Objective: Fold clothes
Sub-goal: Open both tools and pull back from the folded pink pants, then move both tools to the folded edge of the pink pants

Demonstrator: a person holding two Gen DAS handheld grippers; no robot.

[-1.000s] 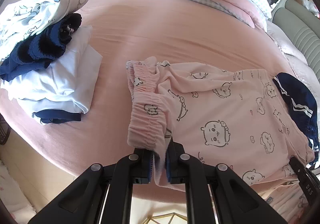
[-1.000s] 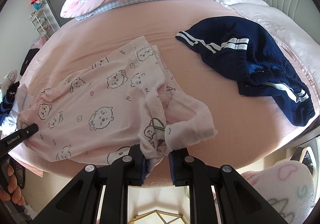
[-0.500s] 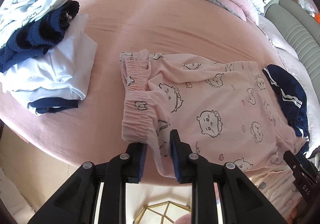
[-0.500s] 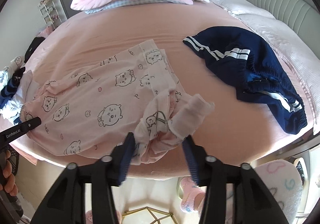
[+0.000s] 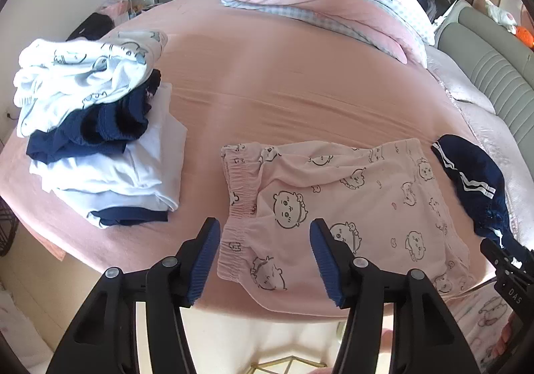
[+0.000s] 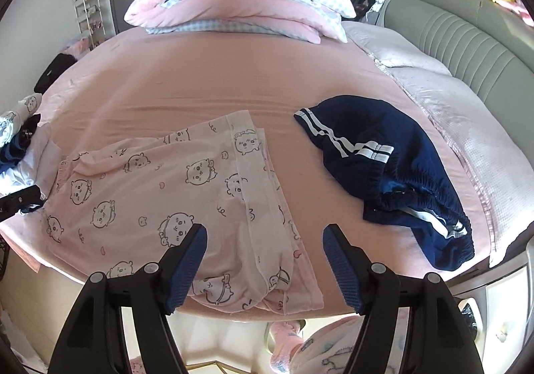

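Nearest, the left gripper (image 5: 265, 237) hangs spread wide, empty, over the waistband end of the pink pajama pants (image 5: 347, 207). The right gripper (image 6: 265, 249) is likewise splayed over the cuff end. The pants lie flat along the bed's (image 6: 207, 80) near edge, long axis left to right; beyond, navy shorts (image 6: 383, 170) wait far right.

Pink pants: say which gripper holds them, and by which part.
Neither. The left gripper and right gripper are both open above the pink pants, which lie flat on the bed.
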